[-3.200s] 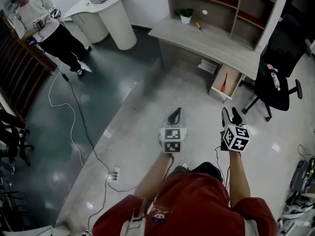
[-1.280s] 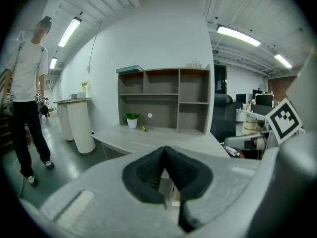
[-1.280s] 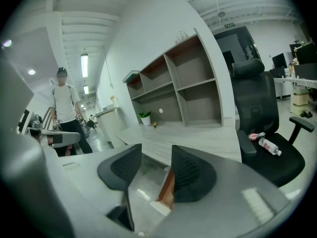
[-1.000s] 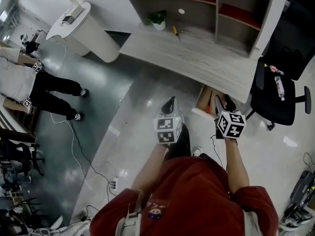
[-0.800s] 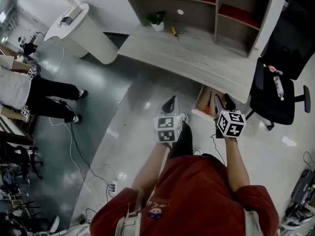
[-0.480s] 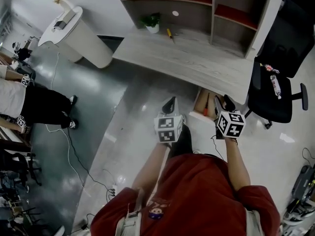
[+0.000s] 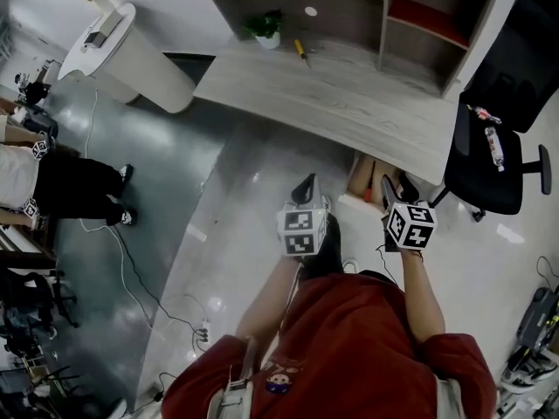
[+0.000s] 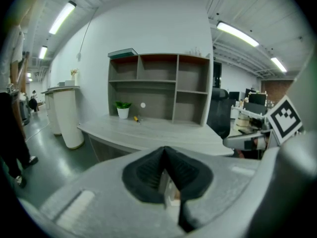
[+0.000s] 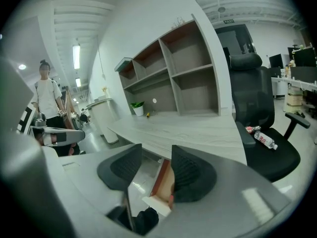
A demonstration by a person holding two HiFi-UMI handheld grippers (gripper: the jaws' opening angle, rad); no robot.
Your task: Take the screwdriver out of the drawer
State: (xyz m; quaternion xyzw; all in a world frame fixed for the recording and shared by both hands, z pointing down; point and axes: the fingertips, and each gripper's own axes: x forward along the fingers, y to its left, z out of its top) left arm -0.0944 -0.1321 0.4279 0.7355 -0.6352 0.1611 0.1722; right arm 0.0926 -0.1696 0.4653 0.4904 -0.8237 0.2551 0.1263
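We see a pale grey, wood-grained surface below a grey shelf unit with red-brown boards. On it stand a green plant in a white pot and a yellow-handled tool. The drawer is light tan inside. The left gripper and right gripper are light grey, their cubes patterned with black-and-white squares, their fingers black and ribbed. The chair is black. The floor runs from dark green-grey to pale grey. Our shirt is dark red.
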